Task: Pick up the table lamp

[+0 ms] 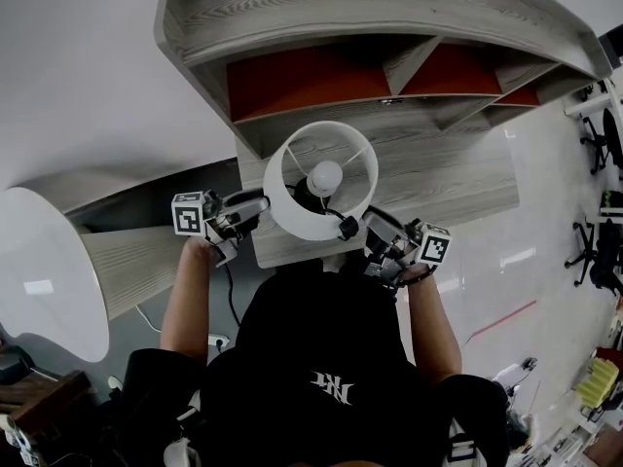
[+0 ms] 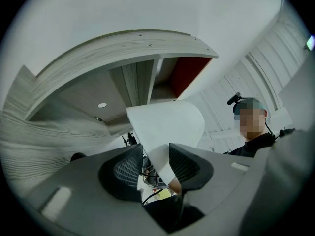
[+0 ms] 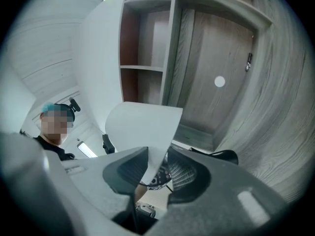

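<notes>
White drum-shaded table lamp (image 1: 321,178) is over the grey wood-grain desk (image 1: 458,173); our left gripper (image 1: 259,204) clamps its rim at nine o'clock, our right gripper (image 1: 350,228) at four. Seemingly thin shade could buckle, dropping it.

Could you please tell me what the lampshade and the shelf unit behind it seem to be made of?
The lampshade looks like thin matte white fabric or stiff paper: sheet-thin wall, no gloss. The shelf unit looks like grey wood or wood-grain laminate: streaky grain lines, matte. Its back panels are flat red.
</notes>
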### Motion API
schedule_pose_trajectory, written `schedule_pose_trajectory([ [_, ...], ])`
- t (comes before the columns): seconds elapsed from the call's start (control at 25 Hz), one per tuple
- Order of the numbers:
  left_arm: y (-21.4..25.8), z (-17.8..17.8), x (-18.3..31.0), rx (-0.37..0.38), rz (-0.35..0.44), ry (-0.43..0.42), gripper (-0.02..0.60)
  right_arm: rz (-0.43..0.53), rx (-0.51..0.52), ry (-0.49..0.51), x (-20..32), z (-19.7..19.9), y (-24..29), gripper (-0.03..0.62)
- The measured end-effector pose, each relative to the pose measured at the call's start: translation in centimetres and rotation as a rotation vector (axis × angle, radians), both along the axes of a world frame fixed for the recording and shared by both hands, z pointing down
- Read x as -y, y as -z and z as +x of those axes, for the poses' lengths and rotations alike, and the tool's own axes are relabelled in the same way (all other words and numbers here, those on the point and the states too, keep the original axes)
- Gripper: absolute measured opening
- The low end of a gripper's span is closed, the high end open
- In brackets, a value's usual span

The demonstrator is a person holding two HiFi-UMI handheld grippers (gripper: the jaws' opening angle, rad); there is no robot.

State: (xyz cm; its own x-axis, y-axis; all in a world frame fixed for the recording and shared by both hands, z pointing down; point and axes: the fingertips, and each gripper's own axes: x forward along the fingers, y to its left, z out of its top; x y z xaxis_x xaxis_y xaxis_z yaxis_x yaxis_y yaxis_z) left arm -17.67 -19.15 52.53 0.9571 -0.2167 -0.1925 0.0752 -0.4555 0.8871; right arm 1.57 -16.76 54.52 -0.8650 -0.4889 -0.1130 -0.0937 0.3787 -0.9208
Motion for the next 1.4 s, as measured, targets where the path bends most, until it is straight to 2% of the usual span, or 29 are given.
schedule_pose_trajectory([
  [0.24,2.8,1.3,0.2,0.002,0.075,-0.012,0.153,0.072,-0.04,0.005,0.4,1.3,2.7,0.122],
  [0.64,6.9,3.5,-0.1,-0.014,0.141,-0.036,0.152,0.181,-0.061,-0.024,0.8,3.7,7.9,0.121],
  [1.12,11.4,4.7,0.1,-0.037,0.221,-0.016,0.146,0.257,-0.073,-0.034,0.6,4.8,11.9,0.124],
  [1.4,15.0,5.8,-0.2,-0.055,0.295,-0.005,0.146,0.317,-0.08,-0.047,0.1,5.9,14.8,0.126],
])
